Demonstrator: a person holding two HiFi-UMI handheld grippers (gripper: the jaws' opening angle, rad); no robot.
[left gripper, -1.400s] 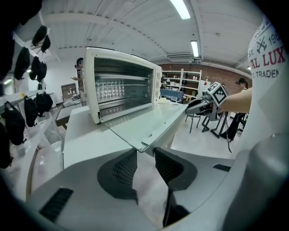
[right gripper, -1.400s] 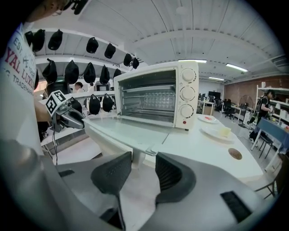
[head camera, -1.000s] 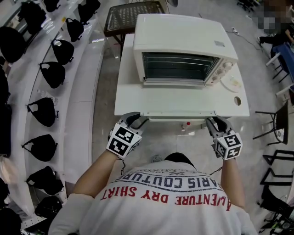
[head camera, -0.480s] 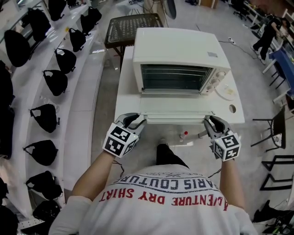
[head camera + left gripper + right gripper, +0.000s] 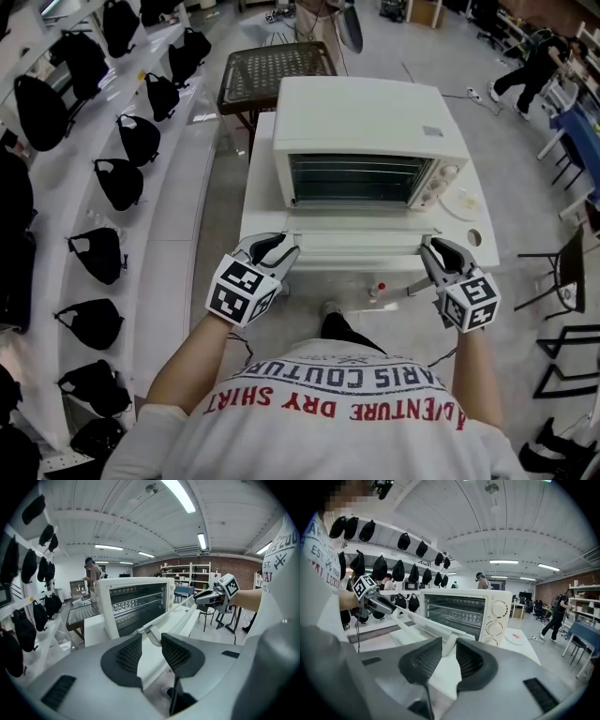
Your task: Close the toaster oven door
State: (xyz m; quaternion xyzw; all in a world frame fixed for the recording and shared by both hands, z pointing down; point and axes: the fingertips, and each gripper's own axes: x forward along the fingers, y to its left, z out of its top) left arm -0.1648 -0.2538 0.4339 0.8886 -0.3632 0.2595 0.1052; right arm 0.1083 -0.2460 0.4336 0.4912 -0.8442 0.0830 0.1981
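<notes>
A white toaster oven (image 5: 366, 112) stands on a white table, its glass door (image 5: 361, 242) hinged down and tilted partway up. My left gripper (image 5: 286, 248) is shut on the left end of the door handle (image 5: 361, 255). My right gripper (image 5: 429, 248) is shut on the handle's right end. In the left gripper view the handle's white bracket (image 5: 151, 632) sits between the dark pads of the left gripper (image 5: 149, 646), and the oven (image 5: 136, 602) lies beyond. In the right gripper view the right gripper (image 5: 449, 656) has its pads on the bracket, in front of the oven's knobs (image 5: 497, 609).
The table (image 5: 492, 239) carries a white round plate (image 5: 466, 202) to the right of the oven. A dark mesh-topped table (image 5: 277, 66) stands behind. Shelves of black caps (image 5: 122, 178) run along the left. Chairs (image 5: 562, 272) stand at the right. A small bottle (image 5: 380, 287) lies on the floor.
The door has swung up from lying flat toward the oven front. Both grippers have moved with the handle's ends.
</notes>
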